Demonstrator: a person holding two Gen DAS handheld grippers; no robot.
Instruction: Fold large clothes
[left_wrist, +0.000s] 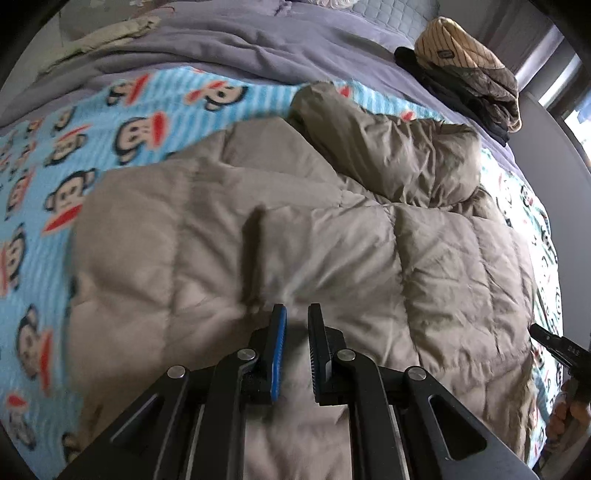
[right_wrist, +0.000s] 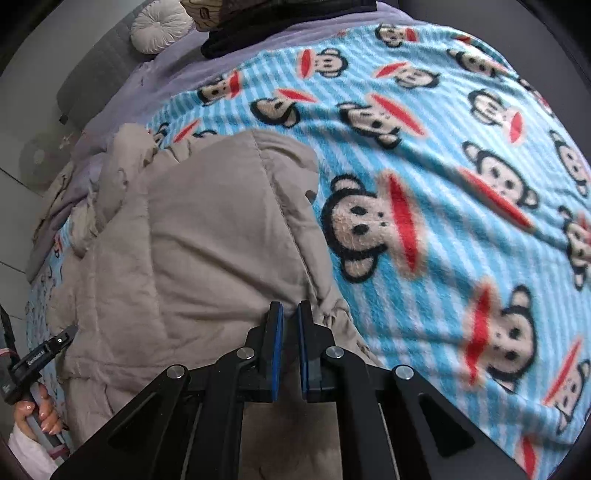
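Lying on the bed (left_wrist: 258, 48), the puffy coat (left_wrist: 295, 240) looks soft, light and slippery. Grab its hem. Both left tongs (left_wrist: 296, 314) and right tongs (right_wrist: 290, 312) are nearly closed, holding nothing.

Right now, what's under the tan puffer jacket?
The tan puffer jacket lies on the blue monkey-print blanket, which shows around it. Anything beneath the jacket's middle is covered.

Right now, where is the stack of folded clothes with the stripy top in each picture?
Left wrist view: the stack sits at the upper right, on the purple bedding beyond the jacket.
Right wrist view: only the stack's edge shows at the very top, left of centre, cut off by the frame.
Shared landmark: the monkey blanket, whose far edge meets the purple bedding just before the stack.
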